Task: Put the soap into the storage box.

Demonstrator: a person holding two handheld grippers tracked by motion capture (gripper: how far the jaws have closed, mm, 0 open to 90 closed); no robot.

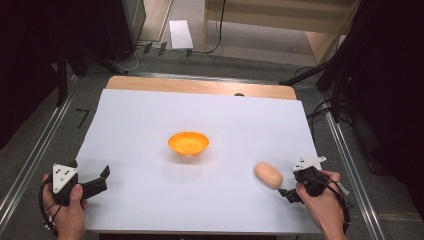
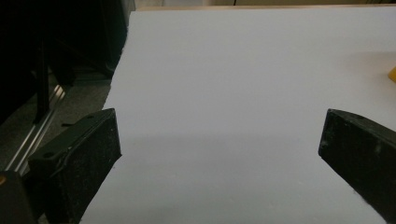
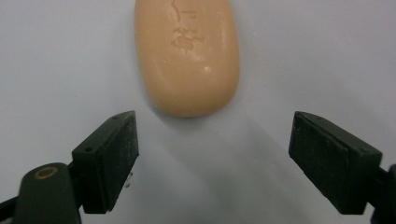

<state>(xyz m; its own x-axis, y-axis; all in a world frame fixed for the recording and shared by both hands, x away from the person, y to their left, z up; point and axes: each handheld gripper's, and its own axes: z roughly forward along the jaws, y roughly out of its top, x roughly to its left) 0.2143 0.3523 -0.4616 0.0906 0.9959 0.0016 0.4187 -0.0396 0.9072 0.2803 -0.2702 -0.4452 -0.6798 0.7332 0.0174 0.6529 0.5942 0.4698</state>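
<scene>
A peach bar of soap lies on the white sheet at the front right, stamped marks on its top. My right gripper sits just right of it, open, jaws pointing at the bar's near end; in the right gripper view the soap lies just beyond the fingertips, not between them. An orange bowl stands mid-sheet, and its edge peeks in at the right. My left gripper rests open at the front left, with bare sheet between its jaws.
The sheet covers a wooden table whose far edge shows bare. Metal rails and dark stands flank the table. A white box lies on the floor beyond.
</scene>
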